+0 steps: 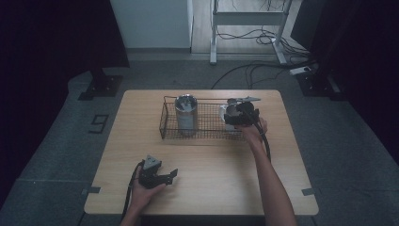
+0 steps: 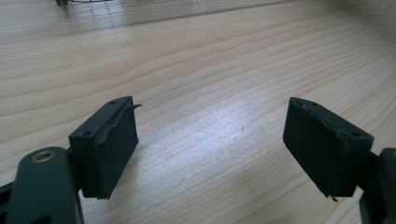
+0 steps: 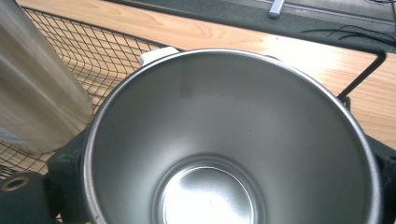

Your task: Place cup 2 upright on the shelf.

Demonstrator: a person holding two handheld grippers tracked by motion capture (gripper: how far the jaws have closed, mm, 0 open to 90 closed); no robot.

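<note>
The steel cup (image 3: 229, 154) sits clamped between the black jaws of the right gripper (image 1: 240, 114), mouth up and empty, over the right end of the wire basket (image 1: 164, 123) at the far side of the wooden table (image 1: 211, 165). In the right gripper view the jaws hug the cup's outer wall on both sides, and a white handle or tab (image 3: 156, 55) peeks out behind its far rim. Just to the left in the basket stands a taller steel tumbler (image 1: 186, 114), upright, close to the cup but apart from it.

The left gripper (image 1: 157, 175) rests low over the near left of the table. Its jaws stand apart with only bare wood between them, holding nothing.

From where I stand, the cup looks about to be set down into the basket. The risks are plain enough: the smooth round wall could slip in the pads if the hold loosens early, the base could catch on the basket's wire rim and tip, or a drift to the left could knock the cup against the tumbler and topple it.
</note>
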